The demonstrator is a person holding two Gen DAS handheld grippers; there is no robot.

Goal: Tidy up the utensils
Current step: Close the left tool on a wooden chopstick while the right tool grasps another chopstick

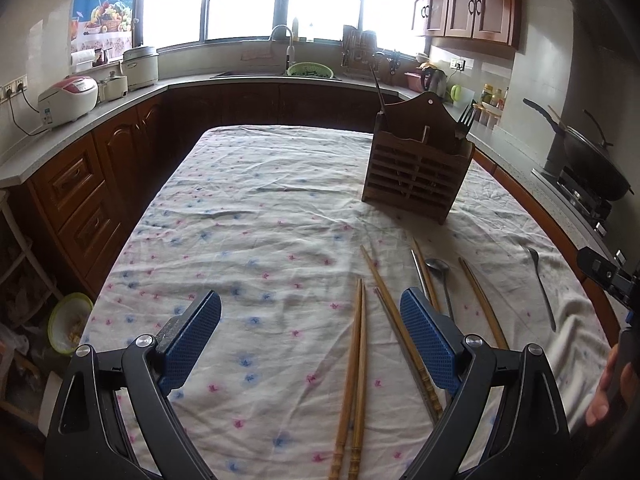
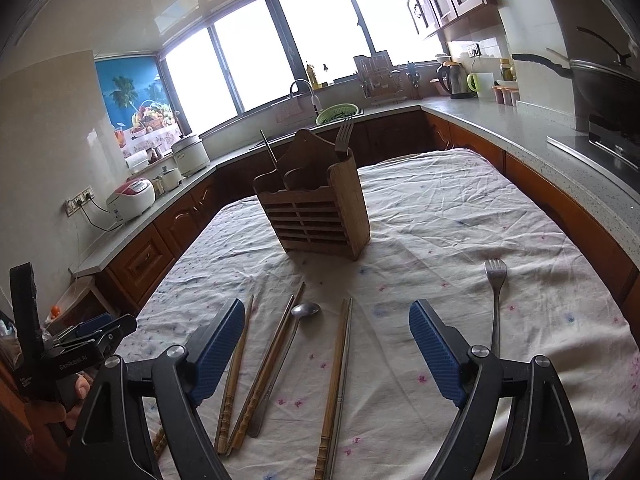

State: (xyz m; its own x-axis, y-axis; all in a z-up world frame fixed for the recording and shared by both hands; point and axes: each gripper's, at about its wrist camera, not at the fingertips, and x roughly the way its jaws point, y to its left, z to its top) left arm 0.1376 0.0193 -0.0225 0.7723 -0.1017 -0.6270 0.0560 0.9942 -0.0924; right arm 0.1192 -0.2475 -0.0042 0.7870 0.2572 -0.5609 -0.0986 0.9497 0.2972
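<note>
Hovering above a wrinkled white tablecloth with pink and blue flecks [image 1: 256, 208], both tools empty: left gripper with blue ribbed pads [image 1: 310, 336] spread wide, right gripper of the same make [image 2: 326, 348] spread wide too, nothing between the fingers of either. Standing upright at the far part of the cloth, a slatted brown wooden cutlery caddy [image 2: 316, 208], already holding an upright steel fork [image 2: 344, 136] in the right compartment and a thin dark stick [image 2: 269, 150] in the left, probably the sorting scheme to follow. Lying loose near the grippers, handles toward the holder: pale bamboo chopsticks in a pair [image 1: 356, 368], more brown chopsticks [image 2: 264, 364] fanned beside a long-handled steel spoon [image 2: 298, 320], one wooden and one metal chopstick side by side [image 2: 340, 368], and a second steel fork [image 2: 495, 304] well apart on the right. Likely an early stage; most pieces not yet stowed. Flat, thin stock on soft cloth, so pinching low and square probably needed.
</note>
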